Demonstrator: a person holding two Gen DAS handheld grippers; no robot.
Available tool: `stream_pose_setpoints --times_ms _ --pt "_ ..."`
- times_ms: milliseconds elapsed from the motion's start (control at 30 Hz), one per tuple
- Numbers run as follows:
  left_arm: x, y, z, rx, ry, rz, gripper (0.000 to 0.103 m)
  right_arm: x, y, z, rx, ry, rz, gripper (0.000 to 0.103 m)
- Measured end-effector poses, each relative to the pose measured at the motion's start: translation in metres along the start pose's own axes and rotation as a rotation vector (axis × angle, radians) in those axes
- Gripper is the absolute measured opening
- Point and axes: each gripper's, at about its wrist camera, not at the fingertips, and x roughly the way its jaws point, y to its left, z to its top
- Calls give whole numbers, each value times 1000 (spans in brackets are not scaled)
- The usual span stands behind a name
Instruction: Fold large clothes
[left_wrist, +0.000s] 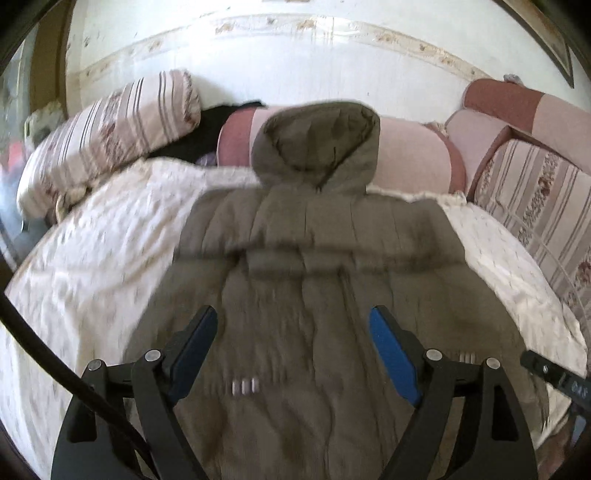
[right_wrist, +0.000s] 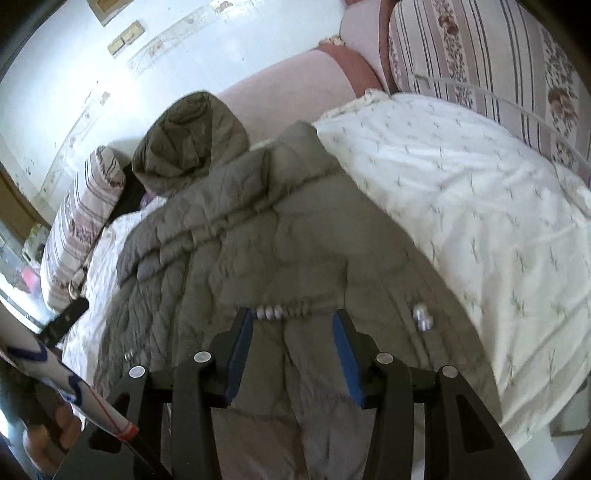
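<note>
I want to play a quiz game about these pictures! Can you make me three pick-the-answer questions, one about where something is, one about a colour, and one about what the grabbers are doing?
1. Where does the coat's hood point?
A. toward the wall
B. toward the grabbers
C. off the bed

2. What colour is the coat?
A. red
B. olive-grey
C. yellow

3. How are the two grabbers?
A. both open
B. both shut
C. one open, one shut

Answers:
A: the hood lies at the far end by the pink bolster.
B: the coat is olive-grey on the white bedspread.
A: the left gripper and right gripper show spread, empty fingers.
</note>
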Motion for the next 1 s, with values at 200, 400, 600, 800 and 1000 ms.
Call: stream_pose_setpoints --times_ms 200,400,600,800,1000 --pt "17 15 -57 -90 132 80 83 7 11 -25 -64 51 -21 49" --pt "52 9 -80 -37 247 120 86 24 11 -46 -86 123 -41 49" --pt "42 6 -81 -6 208 134 86 -1 8 -54 -134 52 -32 49" --pt "1 42 -76 -52 99 135 86 -41 -39 -37 -41 -96 -61 50" --pt "-35 131 -79 -234 9 251 86 -61 -109 -24 194 -145 -84 57"
